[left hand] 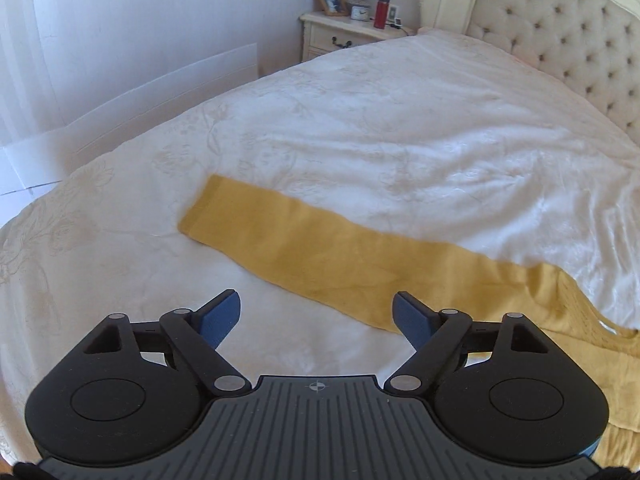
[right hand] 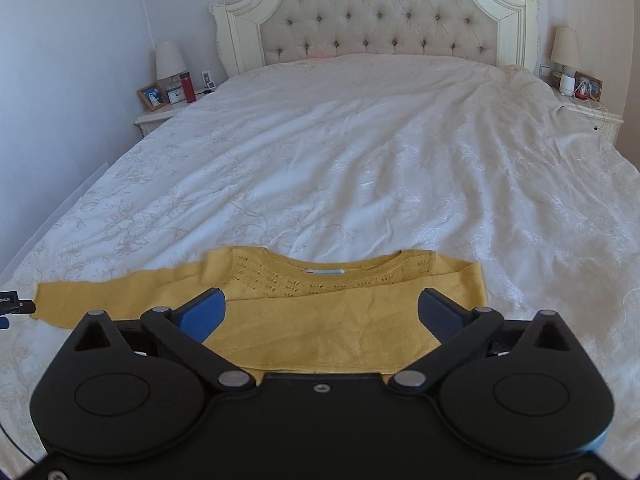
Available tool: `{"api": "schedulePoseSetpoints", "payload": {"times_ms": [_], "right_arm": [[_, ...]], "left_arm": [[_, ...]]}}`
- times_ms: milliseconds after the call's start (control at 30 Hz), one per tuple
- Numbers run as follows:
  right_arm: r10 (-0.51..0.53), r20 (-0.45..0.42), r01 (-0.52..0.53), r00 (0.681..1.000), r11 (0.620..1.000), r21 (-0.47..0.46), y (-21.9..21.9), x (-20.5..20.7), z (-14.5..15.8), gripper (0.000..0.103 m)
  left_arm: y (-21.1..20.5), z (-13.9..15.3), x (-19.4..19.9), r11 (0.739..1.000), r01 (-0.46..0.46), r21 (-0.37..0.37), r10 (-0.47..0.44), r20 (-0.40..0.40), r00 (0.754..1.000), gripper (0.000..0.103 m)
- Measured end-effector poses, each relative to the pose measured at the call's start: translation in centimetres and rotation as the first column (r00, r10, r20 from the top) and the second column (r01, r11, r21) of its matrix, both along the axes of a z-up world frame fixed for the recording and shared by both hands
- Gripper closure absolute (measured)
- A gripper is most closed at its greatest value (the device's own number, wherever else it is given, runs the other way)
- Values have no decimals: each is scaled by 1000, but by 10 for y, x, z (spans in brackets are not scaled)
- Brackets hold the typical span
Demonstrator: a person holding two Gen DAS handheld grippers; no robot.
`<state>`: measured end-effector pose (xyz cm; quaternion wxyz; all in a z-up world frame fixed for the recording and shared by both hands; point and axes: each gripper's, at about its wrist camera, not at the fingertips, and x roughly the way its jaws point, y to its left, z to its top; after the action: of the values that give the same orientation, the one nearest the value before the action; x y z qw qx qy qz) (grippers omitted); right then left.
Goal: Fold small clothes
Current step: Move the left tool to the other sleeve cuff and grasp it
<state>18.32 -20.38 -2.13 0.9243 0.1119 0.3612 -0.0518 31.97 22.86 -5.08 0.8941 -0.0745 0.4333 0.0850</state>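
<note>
A mustard-yellow knitted sweater (right hand: 320,320) lies flat on the white bedspread (right hand: 360,160), neckline toward the headboard. Its right sleeve is folded across the body, while the left sleeve (left hand: 304,248) stretches straight out to the left, cuff at the far end. My left gripper (left hand: 317,312) hovers above that sleeve, open, with nothing between its blue pads. My right gripper (right hand: 322,308) hangs over the sweater's body, jaws wide open and empty. A bit of the left gripper (right hand: 14,304) shows at the left edge of the right wrist view.
A tufted cream headboard (right hand: 380,12) stands at the far end of the bed. A nightstand (right hand: 160,116) on the left carries a lamp, a photo frame, a clock and a red bottle. Another nightstand (right hand: 592,116) stands at the right. A white wall (left hand: 140,40) runs along the bed's left side.
</note>
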Motion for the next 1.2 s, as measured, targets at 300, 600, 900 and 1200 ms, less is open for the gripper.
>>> {"api": "schedulePoseSetpoints", "payload": {"times_ms": [300,600,900,1200], "right_arm": [[13,-51,-9,999,997,78,38,0,-3,1],[36,-146,-21,989,995,102,68,17,-18,1],[56,-233,-23,971,990,140,83,46,-41,1],[101,-298,-49,949,983,178,90,61,-59,1]], "left_arm": [[61,-24,34,984,82,158,-77,-33,996,26],[90,-56,73,971,132,200,-119,-76,990,26],[109,-93,108,975,141,175,-115,-152,982,25],[109,-95,111,979,202,25,-198,-118,973,57]]}}
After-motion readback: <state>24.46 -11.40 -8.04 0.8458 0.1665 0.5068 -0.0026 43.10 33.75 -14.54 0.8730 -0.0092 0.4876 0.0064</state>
